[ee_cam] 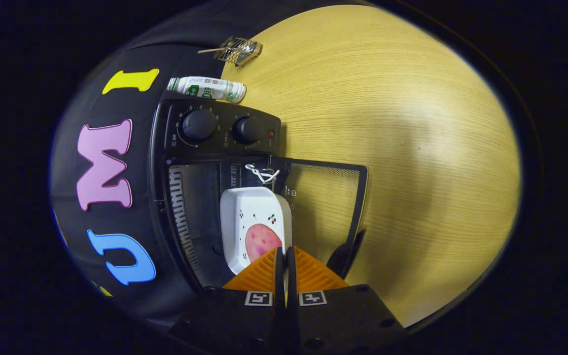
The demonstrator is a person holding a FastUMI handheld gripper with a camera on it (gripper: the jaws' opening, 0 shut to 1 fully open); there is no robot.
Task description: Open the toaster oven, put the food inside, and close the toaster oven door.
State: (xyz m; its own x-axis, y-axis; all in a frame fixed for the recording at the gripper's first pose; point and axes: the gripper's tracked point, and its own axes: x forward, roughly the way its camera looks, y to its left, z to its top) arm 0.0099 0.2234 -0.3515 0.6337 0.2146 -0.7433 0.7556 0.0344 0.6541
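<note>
The oven (215,197) is the landmark here, and its door (331,207) hangs wide open, swung out flat over the wooden table (412,148). So step one looks done.

Now the food: a white dish (252,217) with a pink slice (262,241) on it sits at the oven's mouth, part over the cavity and part toward the door. The gripper (284,256) has its orange fingers (259,273) drawn almost together, only a thin slit between them, and they appear to pinch the dish's near edge. Whether both pads truly press on the rim, I cannot tell from here.

Judging by that, the dish is mid-insertion: not fully seated inside. What's left, I'd say, is to push it deeper, let go, back out, then lift the door shut.

A white cord (262,172) dangles at the oven's front by the hinge side of the door, just beyond the dish. The two knobs (199,124) sit past the cavity. Beyond the oven lie a bottle (207,88) and, further still, a small wire rack (237,50).
</note>
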